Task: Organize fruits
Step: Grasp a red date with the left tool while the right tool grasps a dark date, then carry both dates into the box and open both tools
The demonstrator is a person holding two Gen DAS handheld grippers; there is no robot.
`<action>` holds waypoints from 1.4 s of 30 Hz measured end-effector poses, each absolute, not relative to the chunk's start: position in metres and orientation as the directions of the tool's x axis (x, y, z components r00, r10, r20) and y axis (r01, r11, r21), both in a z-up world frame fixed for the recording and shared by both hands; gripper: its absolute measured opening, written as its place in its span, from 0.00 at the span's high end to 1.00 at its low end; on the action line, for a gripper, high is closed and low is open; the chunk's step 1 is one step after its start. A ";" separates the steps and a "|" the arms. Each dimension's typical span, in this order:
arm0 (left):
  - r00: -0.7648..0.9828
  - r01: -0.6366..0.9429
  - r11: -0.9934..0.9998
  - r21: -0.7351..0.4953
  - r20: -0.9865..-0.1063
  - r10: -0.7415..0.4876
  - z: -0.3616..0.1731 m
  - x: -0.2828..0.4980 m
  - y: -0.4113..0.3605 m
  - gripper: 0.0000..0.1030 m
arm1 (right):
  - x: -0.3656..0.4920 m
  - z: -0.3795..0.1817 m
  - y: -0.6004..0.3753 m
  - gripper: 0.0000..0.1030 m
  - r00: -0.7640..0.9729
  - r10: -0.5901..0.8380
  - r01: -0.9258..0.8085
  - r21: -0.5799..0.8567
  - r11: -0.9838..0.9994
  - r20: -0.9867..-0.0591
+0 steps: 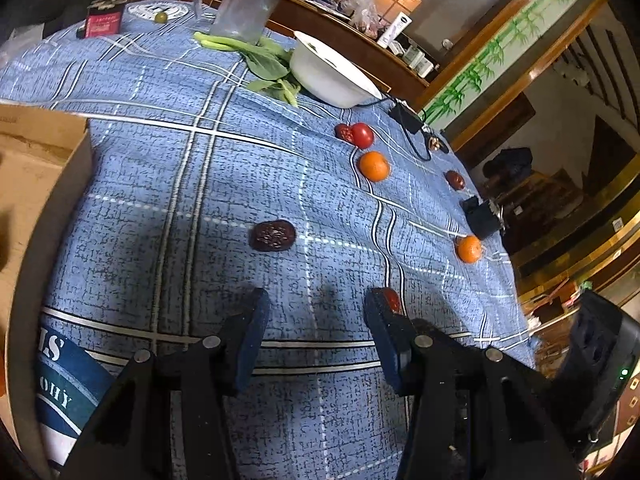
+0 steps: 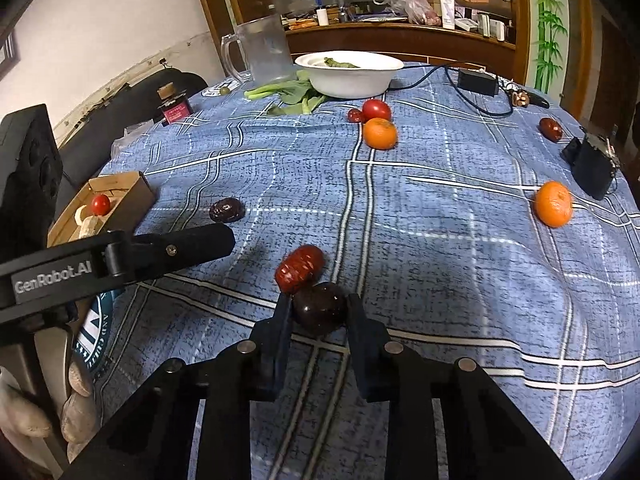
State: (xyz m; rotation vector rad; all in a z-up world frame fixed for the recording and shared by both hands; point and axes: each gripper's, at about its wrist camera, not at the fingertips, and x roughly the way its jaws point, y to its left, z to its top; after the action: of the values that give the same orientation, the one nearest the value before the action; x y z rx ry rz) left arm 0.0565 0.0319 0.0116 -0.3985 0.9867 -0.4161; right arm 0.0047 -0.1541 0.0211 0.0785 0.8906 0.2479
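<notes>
A blue tablecloth with white and dark plaid lines carries two orange tangerines, a red tomato, dark-red dates and a white bowl.

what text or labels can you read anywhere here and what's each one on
"GenRobot.AI": white letters on the black body of the left gripper, seen from the right wrist camera.
"IS" and "OHY": cut-off white letters on the tablecloth emblem.
Pink box label: too blurred to read.
White tube on the cabinet: blue logo, too small to read.
Round emblem by the glass jug: unreadable.
</notes>
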 end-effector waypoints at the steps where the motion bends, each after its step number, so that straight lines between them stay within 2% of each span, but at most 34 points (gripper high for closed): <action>1: 0.481 0.164 0.853 -0.495 -0.715 -0.507 0.013 0.057 0.028 0.54 | 0.003 0.022 -0.157 0.73 0.610 0.231 -0.170 0.159 0.972 -0.758; 8: 0.429 0.302 0.875 -0.379 -0.766 -0.479 0.014 0.058 -0.033 0.53 | 0.009 0.025 -0.203 0.73 0.631 0.133 0.003 0.173 0.985 -0.765; 14: 0.453 0.357 0.879 -0.317 -0.764 -0.460 0.010 0.053 -0.046 0.53 | 0.013 0.026 -0.220 0.73 0.629 0.150 0.058 0.238 0.969 -0.762; 15: 0.468 0.358 0.888 -0.289 -0.767 -0.438 0.010 0.052 -0.046 0.63 | 0.013 0.026 -0.220 0.73 0.631 0.150 0.057 0.237 0.970 -0.762; 16: 0.482 0.354 0.897 -0.263 -0.771 -0.416 0.010 0.051 -0.047 0.81 | 0.012 0.026 -0.219 0.73 0.632 0.149 0.054 0.235 0.970 -0.760; 18: 0.497 0.357 0.904 -0.235 -0.772 -0.397 0.008 0.050 -0.045 0.82 | 0.012 0.026 -0.217 0.73 0.637 0.141 0.053 0.226 0.973 -0.758; 25: 0.496 0.324 0.888 -0.325 -0.741 -0.452 0.013 0.046 -0.025 0.82 | 0.009 0.026 -0.221 0.73 0.671 0.037 0.128 0.165 0.978 -0.741; 30: 0.543 0.322 0.870 -0.374 -0.679 -0.493 0.042 0.012 0.009 0.82 | -0.011 0.037 -0.211 0.73 0.674 0.087 0.131 0.235 0.963 -0.733; 34: 0.590 0.288 0.867 -0.407 -0.637 -0.496 0.063 -0.018 0.060 0.82 | -0.037 0.051 -0.175 0.73 0.680 0.121 0.068 0.226 0.972 -0.723; 37: 0.646 0.228 0.886 -0.403 -0.619 -0.447 0.077 -0.040 0.109 0.82 | -0.052 0.063 -0.141 0.73 0.685 0.165 -0.001 0.226 0.974 -0.710; 42: 0.746 0.073 0.939 -0.336 -0.606 -0.275 0.088 -0.076 0.191 0.82 | -0.067 0.080 -0.079 0.73 0.695 0.222 -0.125 0.189 0.974 -0.683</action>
State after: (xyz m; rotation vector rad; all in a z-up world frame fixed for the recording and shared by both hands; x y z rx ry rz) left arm -0.0763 0.1907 0.0879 -0.3016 0.7051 -0.1933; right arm -0.0668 -0.0788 0.0803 0.1316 0.7786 0.1942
